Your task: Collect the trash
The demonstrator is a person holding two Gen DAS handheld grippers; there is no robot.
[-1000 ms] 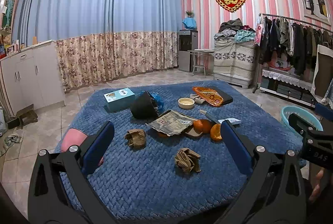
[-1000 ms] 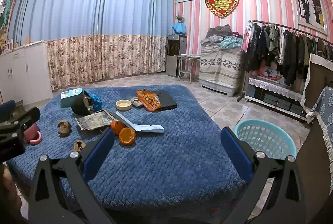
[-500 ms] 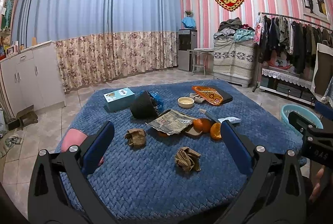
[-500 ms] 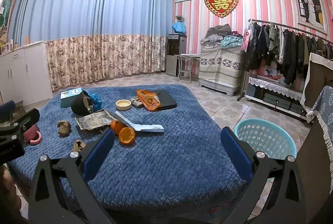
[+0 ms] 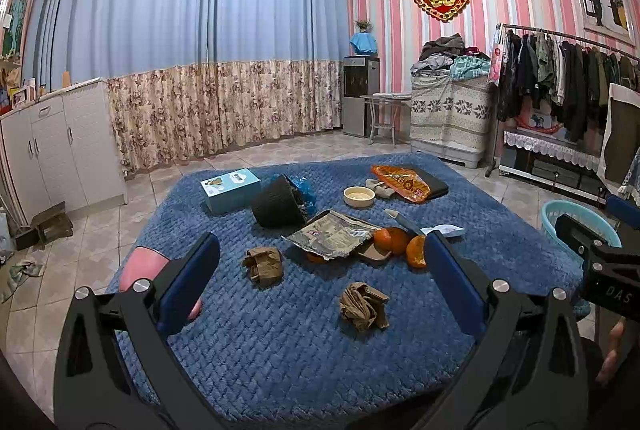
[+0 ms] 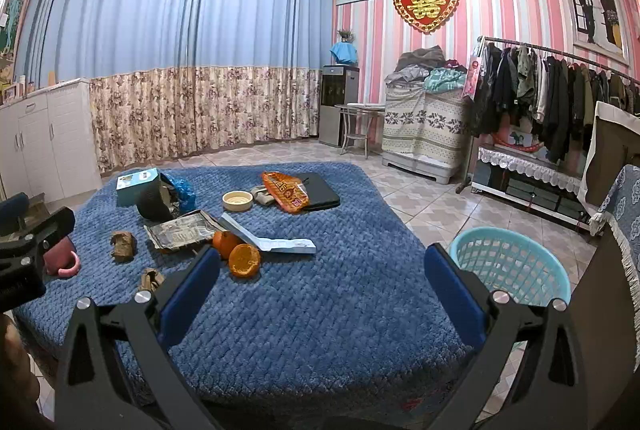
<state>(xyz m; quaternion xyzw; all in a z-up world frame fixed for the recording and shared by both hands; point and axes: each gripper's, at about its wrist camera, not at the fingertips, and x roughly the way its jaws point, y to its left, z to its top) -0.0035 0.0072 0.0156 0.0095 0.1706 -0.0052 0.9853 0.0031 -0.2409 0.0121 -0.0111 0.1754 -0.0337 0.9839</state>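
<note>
- Two grippers are seen with fingers spread wide and nothing held between them: the left gripper (image 5: 322, 284) is held above the near part of a surface covered in a blue quilted cloth (image 5: 280, 342), and the right gripper (image 6: 322, 284) is held above the same cloth (image 6: 340, 310) nearer its right edge.
- Between the left fingers (image 5: 188, 286), a crumpled brown paper wad (image 5: 363, 306) is framed, with a second brown wad (image 5: 262, 265) just beyond it; in the right wrist view both are seen only small, at the left, the nearer one (image 6: 150, 279) partly hidden behind the left finger.
- Further out, a flattened printed wrapper (image 5: 332, 234) is seen lying beside orange pieces (image 5: 400, 244); in the right wrist view an orange half (image 6: 244, 260) is shown with its cut face turned up.
- A pale blue carton (image 6: 280, 244), mostly hidden in the left wrist view, is shown in full length only by the right wrist camera.
- A light blue laundry basket (image 6: 516, 266) is shown on the floor just beside the cloth's right edge; only its rim (image 5: 576, 220) is caught by the left wrist camera.
- A pink cup (image 5: 140, 264) is partly hidden behind the left finger; its handle is visible only in the right wrist view (image 6: 64, 262).
- An orange snack bag (image 5: 402, 182), a small bowl (image 5: 359, 196), a black pot (image 5: 278, 206) on its side and a teal box (image 5: 230, 188) are seen at the far end.
</note>
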